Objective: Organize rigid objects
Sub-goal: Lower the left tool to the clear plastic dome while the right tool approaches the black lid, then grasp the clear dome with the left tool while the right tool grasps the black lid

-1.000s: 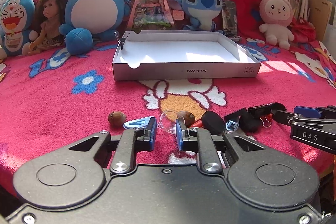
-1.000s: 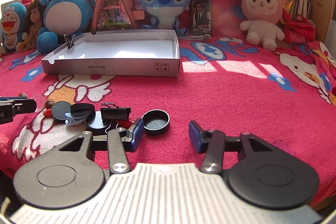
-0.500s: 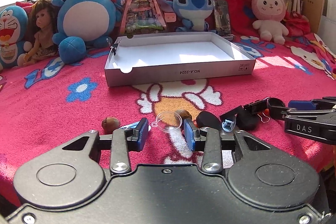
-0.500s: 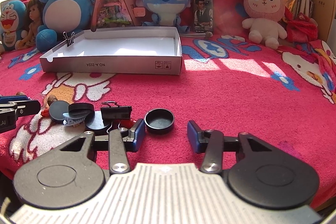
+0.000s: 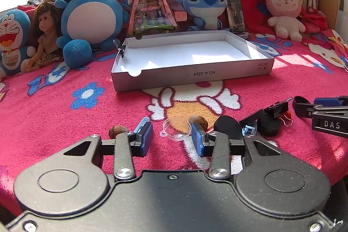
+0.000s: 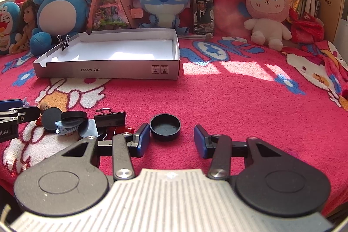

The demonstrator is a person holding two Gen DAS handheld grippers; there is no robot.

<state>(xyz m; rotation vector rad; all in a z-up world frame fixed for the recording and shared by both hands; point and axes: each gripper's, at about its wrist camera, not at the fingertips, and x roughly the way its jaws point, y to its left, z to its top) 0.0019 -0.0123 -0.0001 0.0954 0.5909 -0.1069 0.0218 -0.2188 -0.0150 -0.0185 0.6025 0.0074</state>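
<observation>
The work looks to be at its start: the white box [image 5: 191, 74] holds nothing loose, with only a binder clip [image 6: 64, 41] pinched on its left wall, and the small items lie in a cluster on the red blanket [image 6: 239, 105], well short of the box.

The left gripper [image 5: 171, 137] stands part open and empty, its pads either side of a clear lid [image 5: 176, 126] lying just ahead of them. The lid seems the intended pick; the likely next move is to ease forward and down so the pads bracket its rim, then close. It is thin and low in the pile, so the pads may slide over it.

The right gripper [image 6: 171, 140] is also part open and empty, with a black cap [image 6: 165, 126] just ahead of its left pad.

2 nuts [image 5: 117, 131] flank the lid, 1 close behind the left gripper's right pad, and a black disc [image 5: 226, 125] sits near, crowding the approach. Plush toys [image 5: 93, 14] line the back, clear of the path to the box.
</observation>
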